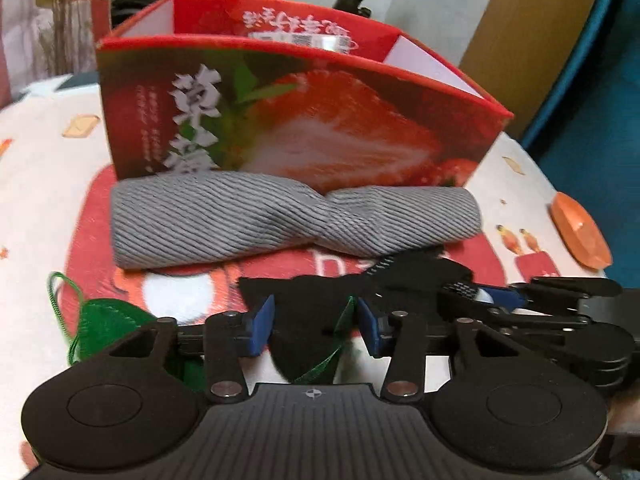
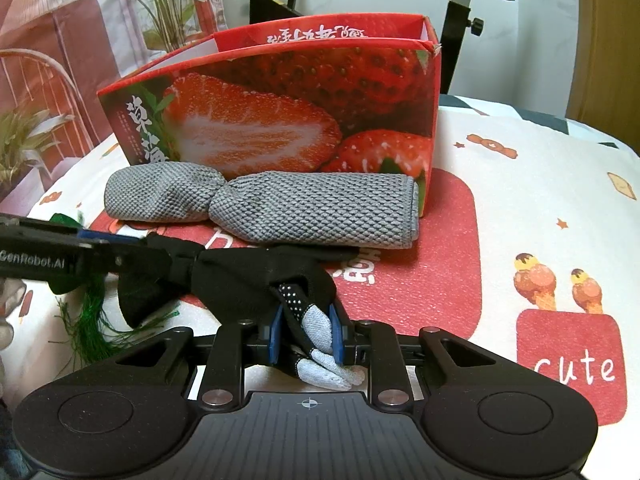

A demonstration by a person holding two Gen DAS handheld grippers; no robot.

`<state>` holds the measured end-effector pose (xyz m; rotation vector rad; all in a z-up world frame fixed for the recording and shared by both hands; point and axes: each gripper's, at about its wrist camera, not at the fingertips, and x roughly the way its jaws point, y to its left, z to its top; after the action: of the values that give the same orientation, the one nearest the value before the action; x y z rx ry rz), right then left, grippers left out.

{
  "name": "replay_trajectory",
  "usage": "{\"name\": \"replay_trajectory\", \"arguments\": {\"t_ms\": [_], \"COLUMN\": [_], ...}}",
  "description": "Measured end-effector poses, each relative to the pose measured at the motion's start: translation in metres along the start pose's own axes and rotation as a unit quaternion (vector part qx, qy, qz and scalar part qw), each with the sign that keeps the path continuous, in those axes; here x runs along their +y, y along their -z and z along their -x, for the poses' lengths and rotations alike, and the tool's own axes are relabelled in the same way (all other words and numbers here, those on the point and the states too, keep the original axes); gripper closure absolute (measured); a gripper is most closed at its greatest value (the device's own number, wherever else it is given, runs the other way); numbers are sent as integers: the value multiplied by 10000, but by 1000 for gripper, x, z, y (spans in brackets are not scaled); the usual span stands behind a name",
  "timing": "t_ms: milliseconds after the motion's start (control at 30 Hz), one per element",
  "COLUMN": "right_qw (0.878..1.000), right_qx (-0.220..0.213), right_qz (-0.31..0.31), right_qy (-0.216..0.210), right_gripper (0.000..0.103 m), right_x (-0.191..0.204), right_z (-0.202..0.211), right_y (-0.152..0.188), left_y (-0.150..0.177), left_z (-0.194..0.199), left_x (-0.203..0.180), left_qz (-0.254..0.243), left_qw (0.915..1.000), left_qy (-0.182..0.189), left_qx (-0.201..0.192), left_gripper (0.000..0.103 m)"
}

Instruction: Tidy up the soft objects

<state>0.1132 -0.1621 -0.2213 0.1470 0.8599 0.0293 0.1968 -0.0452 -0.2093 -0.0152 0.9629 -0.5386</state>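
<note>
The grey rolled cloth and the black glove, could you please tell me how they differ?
The grey rolled cloth lies free, twisted mid-length, against the strawberry box; the black glove is stretched between both grippers. The cloth is plain grey; the glove has pale fingertips. Both are soft fabric.

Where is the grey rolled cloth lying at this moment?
In both wrist views the grey rolled cloth lies on the patterned cover, against the front of the strawberry box, just beyond the black glove.
</note>
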Motion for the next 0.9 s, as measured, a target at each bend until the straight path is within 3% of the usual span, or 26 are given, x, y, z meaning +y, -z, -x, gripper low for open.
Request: {"name": "replay_trajectory", "arguments": {"t_ms": [200,467,633,833,867,900], "right_qw": [10000,9998,9998,9998,9998,9997], "right_qx": [-4,23,35,41,48,57], "right_qz": [-41,87,74,75,68,39], "right_qy": [-29,-149,-171,-173,-181,-225], "right_gripper": [81,81,81,81,81,81], "right_x": [0,8,7,7,7,7], "right_z": [0,-2,-1,-1,-1,-1], "right_y": [0,0,0,0,0,-1], "left_y": [9,10,11,12,11,10], "left_z": [1,5,9,4,2,1], "left_x": [19,28,31,32,33,35], "left_qz": [642,856,753,847,861,945], "left_qw": [9975,9963,9971,9963,9963,9955], "left_qy": [277,73,-112,-113,-71,23], "left_qx": [-24,-60,-73,-14,-13,-27], "left_gripper": [71,62,49,48,49,57]}}
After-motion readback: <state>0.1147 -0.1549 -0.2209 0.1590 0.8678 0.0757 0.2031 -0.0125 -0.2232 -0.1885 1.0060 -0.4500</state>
